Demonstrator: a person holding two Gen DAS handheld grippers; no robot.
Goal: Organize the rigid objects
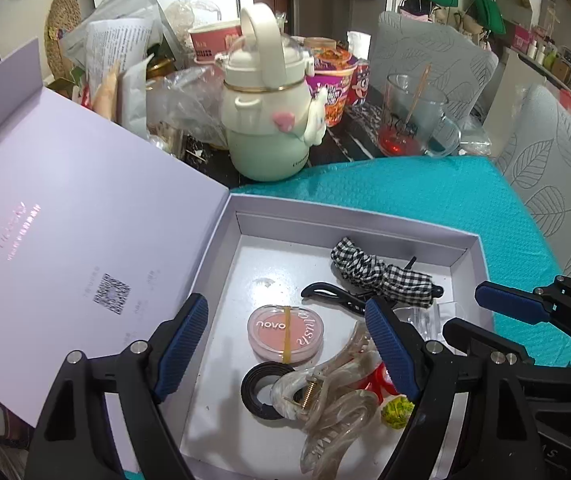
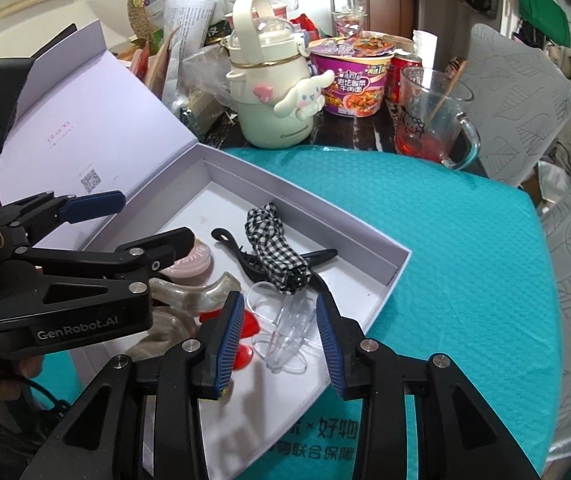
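Observation:
An open white box (image 1: 245,208) (image 2: 397,276) lies on a teal mat. In it are a pink blush compact (image 1: 285,333), a black ring (image 1: 261,394), a marbled claw clip (image 1: 333,404), a black clip with a checkered bow (image 1: 381,276) (image 2: 277,248), red and yellow-green pieces (image 1: 396,412) and a clear hair clip (image 2: 289,328). My left gripper (image 1: 287,344) is open above the compact and claw clip. My right gripper (image 2: 281,344) is open, its fingers either side of the clear clip, not closed on it. The right gripper also shows in the left wrist view (image 1: 481,312).
The box's lid (image 1: 65,220) stands open on the left. Behind the box are a cream kettle-shaped bottle (image 1: 263,112) (image 2: 273,80), noodle cups (image 2: 349,76), a glass mug (image 2: 433,116), bags and papers. Grey chairs (image 1: 553,176) stand on the right.

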